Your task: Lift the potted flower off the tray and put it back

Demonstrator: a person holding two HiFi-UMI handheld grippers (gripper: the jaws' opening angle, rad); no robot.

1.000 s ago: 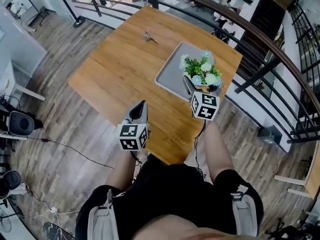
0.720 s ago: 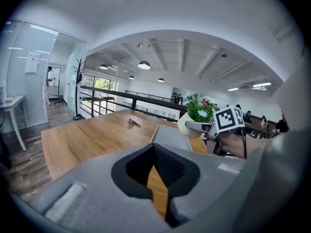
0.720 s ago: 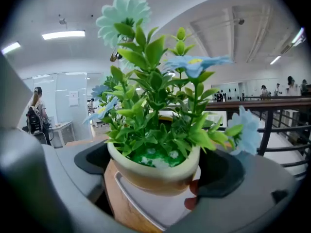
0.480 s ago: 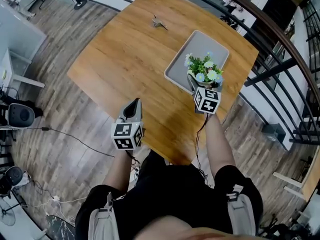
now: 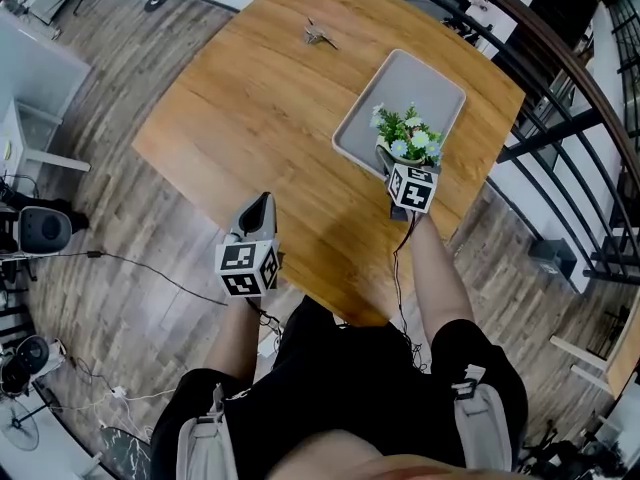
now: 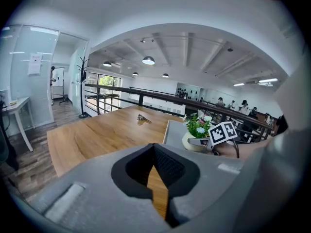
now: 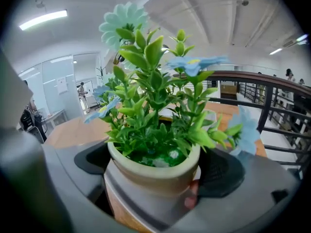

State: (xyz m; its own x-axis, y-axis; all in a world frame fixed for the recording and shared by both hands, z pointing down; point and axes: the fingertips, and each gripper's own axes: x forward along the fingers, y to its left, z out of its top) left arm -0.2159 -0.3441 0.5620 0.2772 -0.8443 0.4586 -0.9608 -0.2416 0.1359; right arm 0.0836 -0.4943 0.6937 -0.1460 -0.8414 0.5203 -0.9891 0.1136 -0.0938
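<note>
The potted flower [image 5: 405, 136] is a cream pot with green leaves and pale blue blooms. It stands at the near edge of the grey tray [image 5: 420, 78] on the wooden table [image 5: 250, 108]. My right gripper [image 5: 393, 158] is shut on the pot, whose body [image 7: 153, 171] fills the space between the jaws in the right gripper view. Whether the pot's base touches the tray is hidden. My left gripper [image 5: 262, 206] hovers at the table's near left edge, jaws together and holding nothing. The left gripper view shows that gripper [image 6: 154, 152], the flower [image 6: 197, 127] and the tray [image 6: 175, 130].
A small bunch of keys [image 5: 318, 35] lies on the far part of the table, also visible as keys [image 6: 141, 119]. A dark railing [image 5: 560, 58] runs past the table's far and right sides. Wooden floor lies to the left, below the table's edge.
The head view has shifted a little. My right gripper stays shut on the pot at the tray's near edge. The left gripper has drawn slightly back toward the table's edge.
</note>
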